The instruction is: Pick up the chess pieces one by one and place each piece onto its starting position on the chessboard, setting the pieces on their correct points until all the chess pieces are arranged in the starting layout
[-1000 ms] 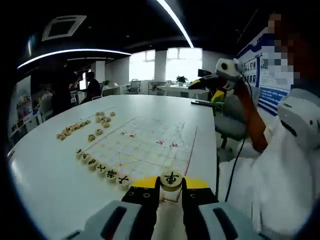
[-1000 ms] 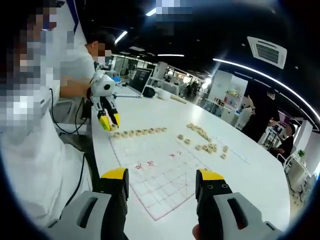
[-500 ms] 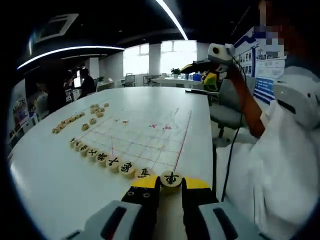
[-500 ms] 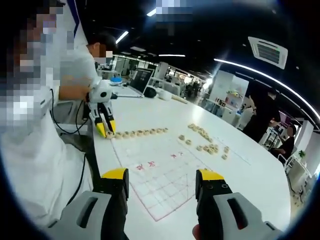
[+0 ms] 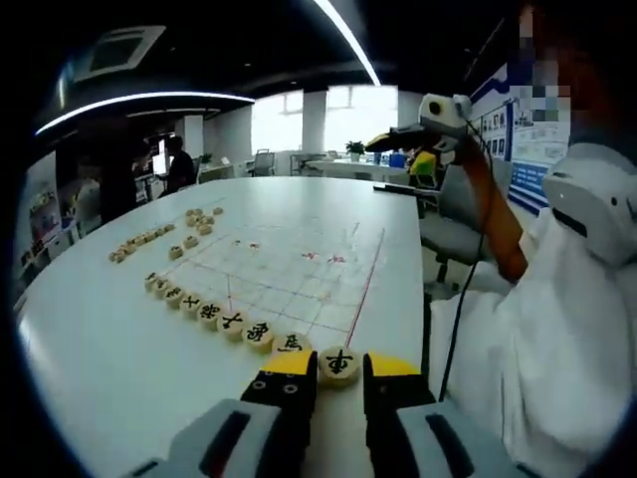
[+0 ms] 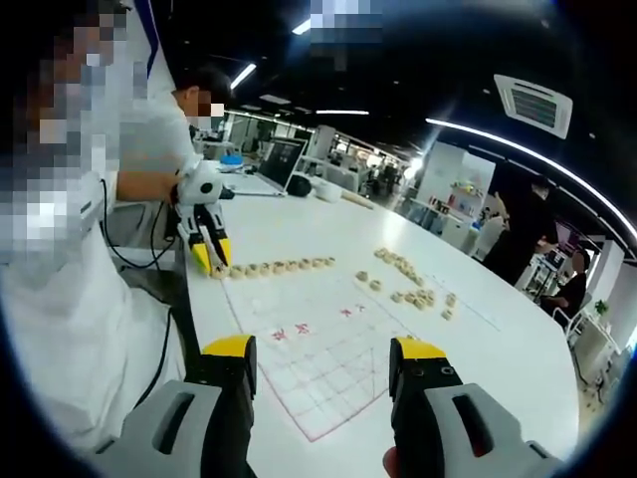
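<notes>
A paper chessboard (image 5: 299, 274) with red and blue lines lies on the white table (image 5: 90, 349). Several round wooden chess pieces (image 5: 221, 319) stand in a row along its near edge. My left gripper (image 5: 339, 366) is shut on one more round piece (image 5: 339, 362) with a black character, held low at the right end of that row. In the right gripper view the left gripper (image 6: 213, 255) points down at the end of the row (image 6: 277, 266). My right gripper (image 6: 323, 351) hangs open above the board (image 6: 318, 354), nothing between its jaws.
Loose pieces (image 5: 159, 237) lie beyond the board's far left side, and in the right gripper view a loose cluster (image 6: 408, 286) shows. A person in white stands at the table edge (image 5: 423, 329). A laptop (image 6: 279, 159) sits farther back. People stand in the background.
My left gripper has carried its piece down and toward the board's near corner, to the end of the row. The right gripper has held still, open.
</notes>
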Demonstrator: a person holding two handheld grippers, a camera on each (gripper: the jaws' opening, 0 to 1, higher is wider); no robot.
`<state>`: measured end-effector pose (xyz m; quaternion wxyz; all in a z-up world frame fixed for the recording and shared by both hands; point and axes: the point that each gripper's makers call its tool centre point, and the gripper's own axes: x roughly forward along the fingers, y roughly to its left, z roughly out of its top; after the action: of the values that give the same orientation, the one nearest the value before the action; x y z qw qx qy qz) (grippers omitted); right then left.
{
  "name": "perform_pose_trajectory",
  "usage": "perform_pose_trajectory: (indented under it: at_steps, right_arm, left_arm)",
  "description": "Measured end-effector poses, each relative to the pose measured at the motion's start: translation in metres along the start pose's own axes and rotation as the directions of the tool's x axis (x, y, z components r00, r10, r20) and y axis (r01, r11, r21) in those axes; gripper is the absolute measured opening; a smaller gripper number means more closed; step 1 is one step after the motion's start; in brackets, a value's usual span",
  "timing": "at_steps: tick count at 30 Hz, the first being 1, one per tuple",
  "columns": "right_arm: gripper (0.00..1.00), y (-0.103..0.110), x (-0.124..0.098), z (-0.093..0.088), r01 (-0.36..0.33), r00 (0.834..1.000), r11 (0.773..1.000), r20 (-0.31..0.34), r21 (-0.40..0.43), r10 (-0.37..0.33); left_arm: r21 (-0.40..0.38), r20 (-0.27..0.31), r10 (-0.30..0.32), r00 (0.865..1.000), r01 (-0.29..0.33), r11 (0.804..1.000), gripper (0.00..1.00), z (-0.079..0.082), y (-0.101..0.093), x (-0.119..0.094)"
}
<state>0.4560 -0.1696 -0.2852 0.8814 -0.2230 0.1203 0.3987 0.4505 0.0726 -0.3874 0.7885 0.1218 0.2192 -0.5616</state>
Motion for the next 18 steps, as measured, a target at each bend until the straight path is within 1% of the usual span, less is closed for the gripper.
perform_pose_trajectory:
  at_steps: [5, 7, 9, 10, 11, 12, 16, 18]
  right_arm:
    - [0.54, 0.000, 0.000, 0.001, 0.000, 1.000, 1.000, 0.000, 0.000, 0.000]
    - [0.54, 0.000, 0.001, 0.000, -0.002, 1.000, 1.000, -0.001, -0.002, 0.002]
    - [0.54, 0.000, 0.001, 0.000, -0.003, 1.000, 1.000, -0.002, -0.002, 0.003]
    - [0.54, 0.000, 0.001, 0.000, -0.002, 1.000, 1.000, -0.001, -0.001, 0.002]
    - [0.54, 0.000, 0.001, 0.001, -0.002, 1.000, 1.000, 0.000, -0.001, 0.002]
    - [0.54, -0.001, 0.001, 0.001, 0.000, 1.000, 1.000, -0.001, -0.001, 0.000]
    - [0.54, 0.000, -0.001, 0.001, 0.001, 1.000, 1.000, 0.000, -0.004, -0.001]
    - [0.54, -0.001, -0.002, 0.001, 0.004, 1.000, 1.000, 0.001, -0.002, -0.004]
  left_arm:
    - [-0.030, 0.065, 0.021, 0.998, -0.019, 0.999, 0.21, 0.015, 0.005, -0.007]
    - [-0.031, 0.074, 0.032, 0.997, -0.030, 0.999, 0.22, 0.019, 0.008, -0.008]
    - [-0.027, 0.080, 0.045, 0.996, -0.043, 0.999, 0.26, 0.025, 0.013, -0.008]
    - [-0.028, 0.088, 0.063, 0.994, -0.060, 0.998, 0.27, 0.029, 0.018, -0.008]
    - [-0.028, 0.111, 0.101, 0.989, -0.098, 0.995, 0.27, 0.036, 0.027, -0.007]
    - [-0.040, 0.130, 0.127, 0.983, -0.123, 0.992, 0.25, 0.042, 0.034, -0.007]
    - [-0.061, 0.160, 0.178, 0.971, -0.170, 0.984, 0.24, 0.055, 0.055, -0.002]
    - [-0.070, 0.169, 0.215, 0.962, -0.205, 0.976, 0.27, 0.060, 0.070, 0.001]
